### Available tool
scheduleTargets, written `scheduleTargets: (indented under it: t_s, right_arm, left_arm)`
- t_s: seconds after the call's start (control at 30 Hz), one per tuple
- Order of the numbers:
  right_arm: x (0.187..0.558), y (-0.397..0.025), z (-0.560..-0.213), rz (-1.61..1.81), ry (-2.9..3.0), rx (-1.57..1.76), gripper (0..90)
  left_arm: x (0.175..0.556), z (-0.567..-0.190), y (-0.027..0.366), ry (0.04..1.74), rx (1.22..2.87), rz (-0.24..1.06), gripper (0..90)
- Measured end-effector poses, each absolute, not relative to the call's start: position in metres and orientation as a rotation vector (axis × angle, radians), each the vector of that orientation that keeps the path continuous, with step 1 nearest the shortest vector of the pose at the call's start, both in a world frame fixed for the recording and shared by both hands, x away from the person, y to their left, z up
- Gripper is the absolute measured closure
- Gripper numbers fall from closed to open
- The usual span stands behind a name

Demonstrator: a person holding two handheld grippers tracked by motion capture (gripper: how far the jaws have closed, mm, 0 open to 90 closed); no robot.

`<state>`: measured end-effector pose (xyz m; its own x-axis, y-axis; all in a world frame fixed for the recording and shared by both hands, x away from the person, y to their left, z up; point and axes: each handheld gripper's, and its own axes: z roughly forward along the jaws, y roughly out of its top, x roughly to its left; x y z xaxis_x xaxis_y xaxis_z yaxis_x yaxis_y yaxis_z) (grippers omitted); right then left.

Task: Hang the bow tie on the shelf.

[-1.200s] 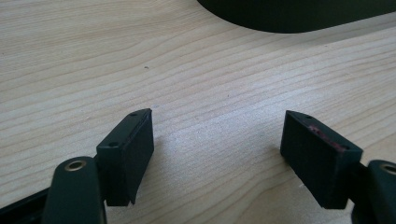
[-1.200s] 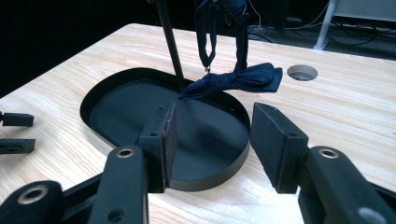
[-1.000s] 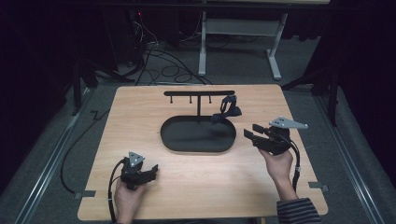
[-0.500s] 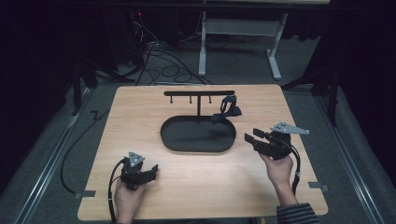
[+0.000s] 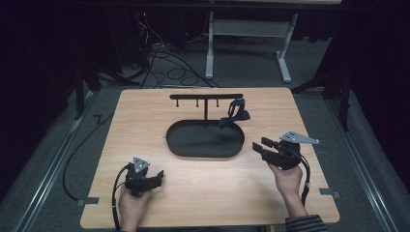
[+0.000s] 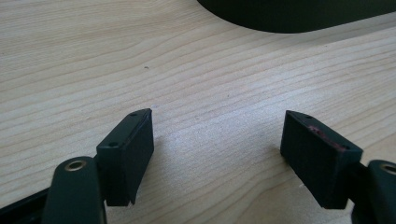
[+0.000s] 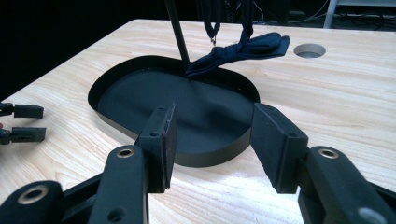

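My left gripper (image 5: 158,175) rests low on the near left part of the wooden surface (image 5: 145,121), held in my left hand (image 5: 130,205); its jaws stand wide apart with nothing between them, and in the left gripper view bare wood grain lies in the gap, with the curved edge of the black oval tray (image 6: 299,14) at the top of the frame. My right gripper (image 5: 258,146) is held in my right hand (image 5: 286,181) near the right end of the tray, pointing toward it; its jaws are likewise spread and empty, raised a little above the wood as the right gripper view shows it. The tray (image 5: 176,145) sits at the middle of the surface and forms the base of a black T-shaped stand (image 5: 206,96), whose thin post rises from the tray's far side to a horizontal bar with small pegs. A dark navy bow tie (image 5: 234,116) hangs by its strap from the right end of that bar, the bow itself dangling just above the tray's far right rim; in the right gripper view it lies beyond and between my right gripper's jaws, well apart from them. A round hole (image 7: 310,50) shows in the surface beyond the bow tie.
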<state>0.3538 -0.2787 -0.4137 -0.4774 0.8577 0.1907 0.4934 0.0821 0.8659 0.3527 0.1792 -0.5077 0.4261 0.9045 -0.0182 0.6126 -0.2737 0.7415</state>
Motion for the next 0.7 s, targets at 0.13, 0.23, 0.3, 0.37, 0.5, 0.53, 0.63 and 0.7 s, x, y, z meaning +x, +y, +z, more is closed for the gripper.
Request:
scheduleTargets:
  t_s: [0.13,0.23,0.3,0.37,0.5,0.53,0.63,0.7]
  right_arm:
    - [0.353,-0.277,-0.418,1.352,2.001,1.338,52.8]
    - [0.351,-0.276,-0.422,1.346,2.004,1.348,52.8]
    - [0.351,-0.276,-0.424,1.346,2.006,1.354,52.8]
    - [0.350,-0.276,-0.426,1.343,2.005,1.357,52.8]
    - [0.348,-0.277,-0.430,1.341,2.003,1.364,52.9]
    - [0.348,-0.277,-0.430,1.342,2.003,1.369,52.8]
    - [0.347,-0.278,-0.434,1.342,2.006,1.376,52.9]
    - [0.347,-0.277,-0.436,1.338,2.008,1.380,52.9]
  left_arm:
    - [0.353,-0.508,0.179,1.278,1.997,0.545,26.3]
    - [0.353,-0.508,0.179,1.278,1.997,0.546,26.3]
    - [0.353,-0.508,0.179,1.278,1.997,0.545,26.3]
    - [0.353,-0.508,0.179,1.278,1.997,0.545,26.3]
    - [0.353,-0.508,0.179,1.278,1.997,0.546,26.3]
    - [0.353,-0.508,0.179,1.278,1.996,0.547,26.3]
    - [0.353,-0.508,0.179,1.278,1.997,0.546,26.3]
    - [0.353,-0.508,0.179,1.278,1.996,0.546,26.3]
